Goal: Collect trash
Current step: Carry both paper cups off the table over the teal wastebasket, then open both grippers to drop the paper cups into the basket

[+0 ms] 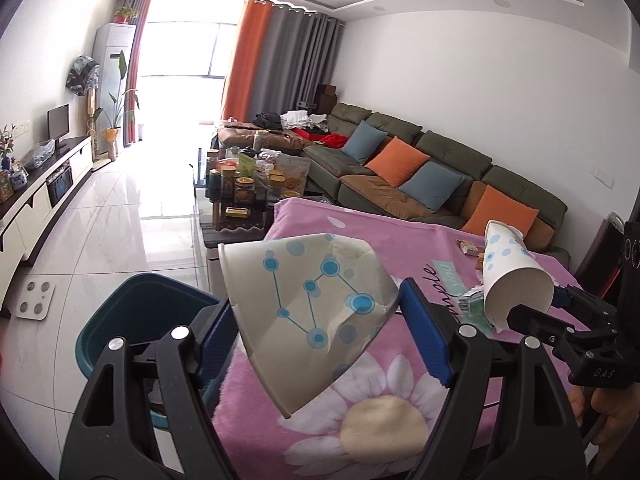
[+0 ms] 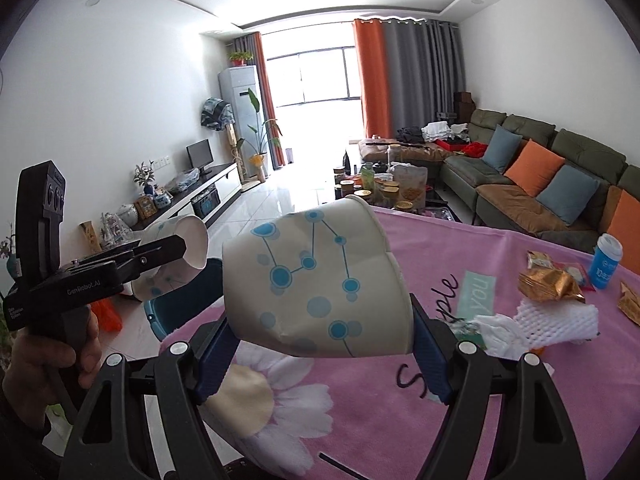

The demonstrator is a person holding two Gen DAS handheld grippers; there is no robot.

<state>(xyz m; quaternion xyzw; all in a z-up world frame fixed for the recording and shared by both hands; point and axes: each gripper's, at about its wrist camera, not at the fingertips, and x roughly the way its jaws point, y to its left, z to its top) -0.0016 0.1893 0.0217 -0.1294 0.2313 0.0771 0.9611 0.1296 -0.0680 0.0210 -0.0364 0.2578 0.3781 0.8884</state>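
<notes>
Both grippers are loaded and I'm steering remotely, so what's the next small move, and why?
Probably carry the left gripper a little further left, over the blue bin, then let go. Its crushed paper cup is clamped and hangs just beside the bin's open mouth, while the right gripper holds a second cup farther away.

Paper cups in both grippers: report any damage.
Both are damaged. The blue-dotted paper cup in the left gripper is crushed flat and creased; the one in the right gripper is dented near its base.
</notes>
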